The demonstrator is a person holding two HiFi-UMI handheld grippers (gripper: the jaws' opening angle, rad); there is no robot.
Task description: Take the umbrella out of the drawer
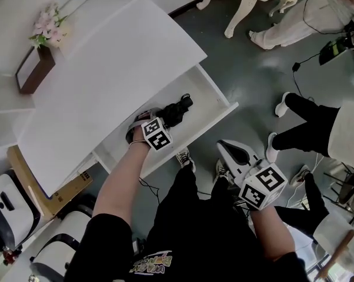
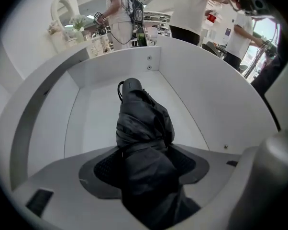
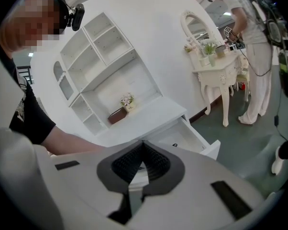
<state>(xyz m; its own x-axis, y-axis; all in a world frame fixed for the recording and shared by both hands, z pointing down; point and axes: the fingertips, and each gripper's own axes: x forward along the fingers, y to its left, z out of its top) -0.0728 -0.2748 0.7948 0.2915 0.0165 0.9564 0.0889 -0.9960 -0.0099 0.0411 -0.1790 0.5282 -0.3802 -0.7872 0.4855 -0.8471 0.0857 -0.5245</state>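
A folded black umbrella (image 1: 178,110) lies in the open white drawer (image 1: 215,96) under the white desk top. My left gripper (image 1: 152,118) points steeply down into the drawer. In the left gripper view the umbrella (image 2: 144,121) runs lengthwise along the drawer floor (image 2: 96,109), its near end between the spread jaws of my left gripper (image 2: 144,164). The dark pads (image 2: 103,169) flank the fabric and I see no squeeze on it. My right gripper (image 1: 231,150) hangs off the drawer's front above the floor; in its own view my right gripper (image 3: 143,152) is shut on nothing.
The white desk top (image 1: 106,81) carries a brown box (image 1: 33,69) with pink flowers (image 1: 47,27). A cardboard box (image 1: 47,195) and white appliances stand at the lower left. People's legs (image 1: 306,125) and cables crowd the floor at right. A white vanity table (image 3: 216,73) stands beyond.
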